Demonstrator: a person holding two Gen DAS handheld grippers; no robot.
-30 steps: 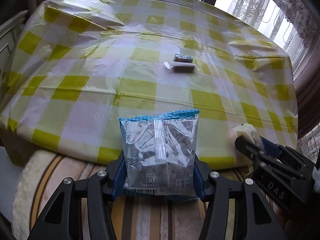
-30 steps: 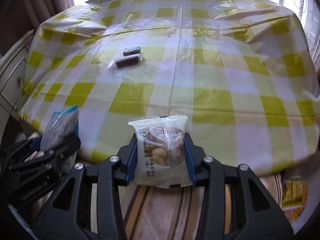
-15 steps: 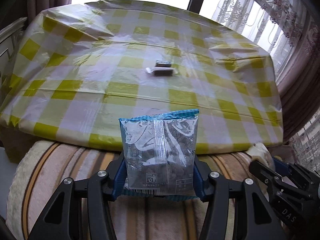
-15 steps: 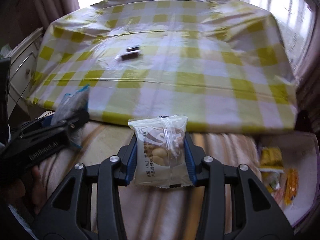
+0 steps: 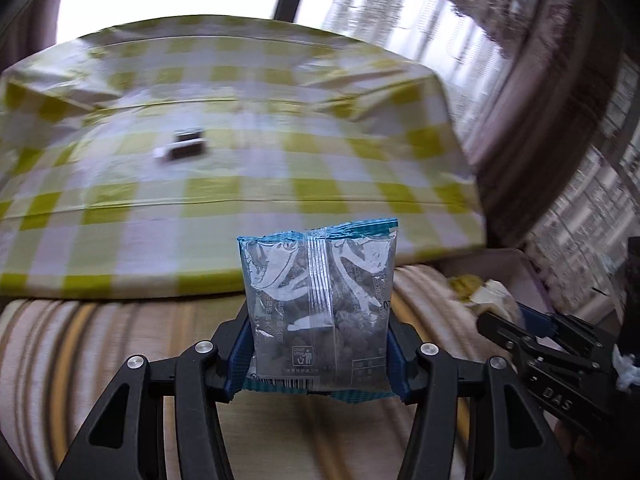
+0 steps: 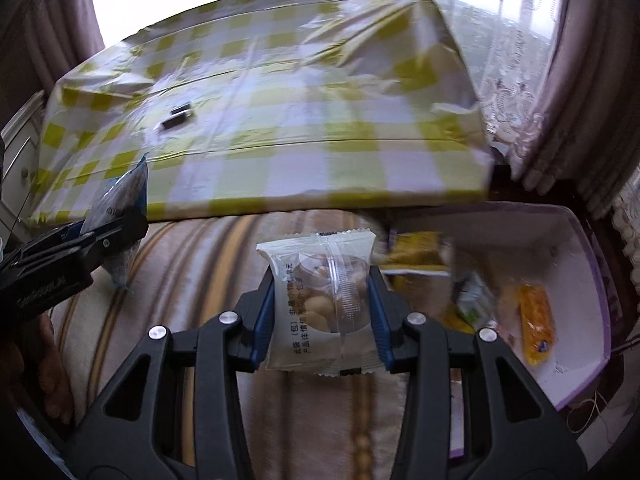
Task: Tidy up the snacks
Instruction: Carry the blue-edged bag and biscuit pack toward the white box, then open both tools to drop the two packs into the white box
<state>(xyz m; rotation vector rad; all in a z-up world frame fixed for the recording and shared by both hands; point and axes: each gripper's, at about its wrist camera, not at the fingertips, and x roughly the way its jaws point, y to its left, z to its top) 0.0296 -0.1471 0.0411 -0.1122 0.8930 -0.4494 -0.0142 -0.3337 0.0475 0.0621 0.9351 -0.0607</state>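
Left gripper (image 5: pixel 318 320) and right gripper (image 6: pixel 322 304) both angle downward, jaws clamped on a packet apiece; a hand (image 6: pixel 44 364) grips the left tool's handle.

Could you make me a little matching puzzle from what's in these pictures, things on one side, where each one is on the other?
Things:
1. blue-edged packet
2. white biscuit packet
3. orange packet
4. two small dark wrapped pieces

Places:
A. lying in the white box with the purple rim
B. clamped in the right gripper
C. lying on the yellow checked tablecloth
D. clamped in the left gripper

Pairs: 1-D, 2-B, 3-A, 4-C
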